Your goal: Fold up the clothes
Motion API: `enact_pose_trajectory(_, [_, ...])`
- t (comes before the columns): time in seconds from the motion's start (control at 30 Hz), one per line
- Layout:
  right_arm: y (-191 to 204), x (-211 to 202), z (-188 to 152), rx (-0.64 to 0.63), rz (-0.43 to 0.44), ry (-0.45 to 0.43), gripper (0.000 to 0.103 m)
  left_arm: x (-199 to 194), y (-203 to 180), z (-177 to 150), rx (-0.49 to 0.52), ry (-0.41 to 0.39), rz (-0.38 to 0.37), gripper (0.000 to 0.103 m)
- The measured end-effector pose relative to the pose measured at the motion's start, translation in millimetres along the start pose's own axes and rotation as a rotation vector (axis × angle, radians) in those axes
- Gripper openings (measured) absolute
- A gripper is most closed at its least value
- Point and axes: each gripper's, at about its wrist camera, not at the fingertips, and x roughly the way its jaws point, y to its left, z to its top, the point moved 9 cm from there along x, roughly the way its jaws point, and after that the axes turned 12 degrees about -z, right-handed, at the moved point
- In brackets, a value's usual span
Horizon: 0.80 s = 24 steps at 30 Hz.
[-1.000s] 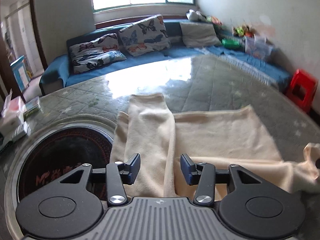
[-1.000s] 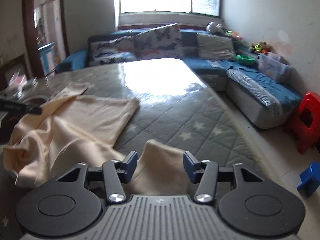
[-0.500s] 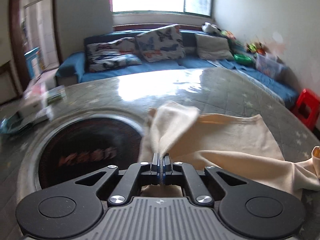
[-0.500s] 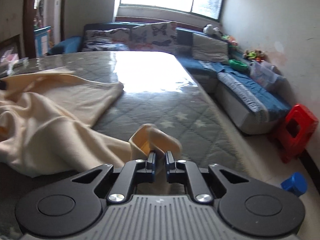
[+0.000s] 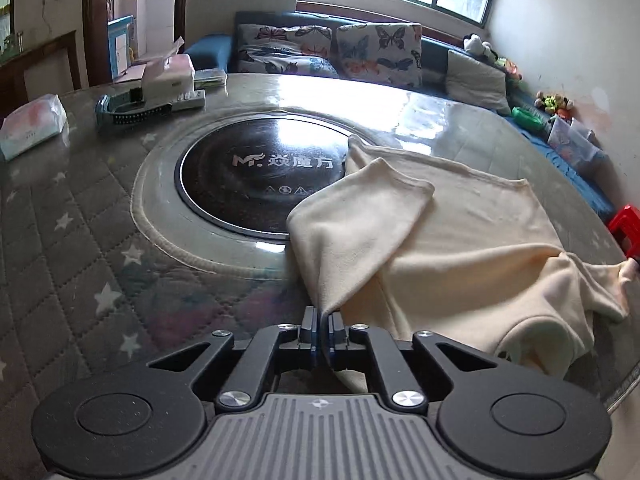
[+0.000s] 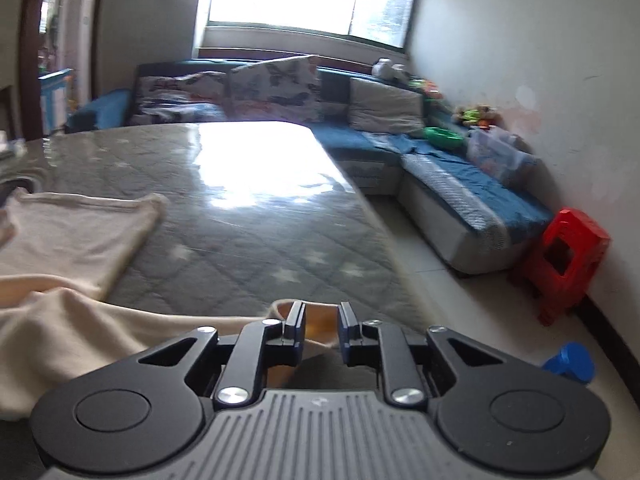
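A cream long-sleeved garment lies spread over the quilted table. My left gripper is shut on the edge of its near sleeve, which rises from the jaws and drapes across the body. In the right wrist view the garment trails in from the left to the other sleeve's cuff. My right gripper straddles that cuff near the table's right edge. Its jaws are opening, and the cuff sits loosely between them.
A round black induction hob is set into the table left of the garment. A tissue pack and boxes lie at the far left. Beyond the table are a blue sofa, a red stool and a blue stool.
My left gripper closed on the sleeve and dragged it sideways, bringing the hob into view. My right gripper closed on the cuff, then parted again while staying in place.
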Motion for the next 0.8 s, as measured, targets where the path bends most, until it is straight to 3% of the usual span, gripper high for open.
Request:
enact_pose_trajectory(0.07, [18, -6, 6, -0.018, 0.054, -0.013, 0.032, -2, -6, 9, 0.034, -0.017, 0.005, 0.014])
enact_pose_trajectory(0.17, [52, -15, 15, -0.064, 0.138, -0.038, 0.034, -1, -21, 27, 0.103, -0.055, 0.006, 0.024])
enact_pose_trajectory(0.23, [70, -19, 17, -0.09, 0.178, -0.046, 0.039, 6, -34, 40, 0.161, -0.064, -0.002, 0.042])
enact_pose_trajectory(0.3, [94, -20, 16, -0.126, 0.235, -0.043, 0.04, 18, -48, 49, 0.221, -0.062, -0.032, 0.045])
enact_pose_trajectory(0.47, [126, -18, 9, -0.184, 0.286, -0.02, 0.043, 69, -64, 63, 0.31, -0.026, -0.03, 0.044])
enact_pose_trajectory(0.67, [126, -13, 7, -0.163, 0.298, -0.001, 0.047, 119, -68, 68, 0.342, 0.039, -0.078, 0.041])
enact_pose_trajectory(0.77, [125, -11, 5, -0.155, 0.297, 0.008, 0.049, 131, -69, 68, 0.359, 0.04, -0.088, 0.028])
enact_pose_trajectory(0.8, [125, -10, 5, -0.155, 0.297, 0.01, 0.049, 131, -69, 69, 0.365, 0.03, -0.082, 0.01])
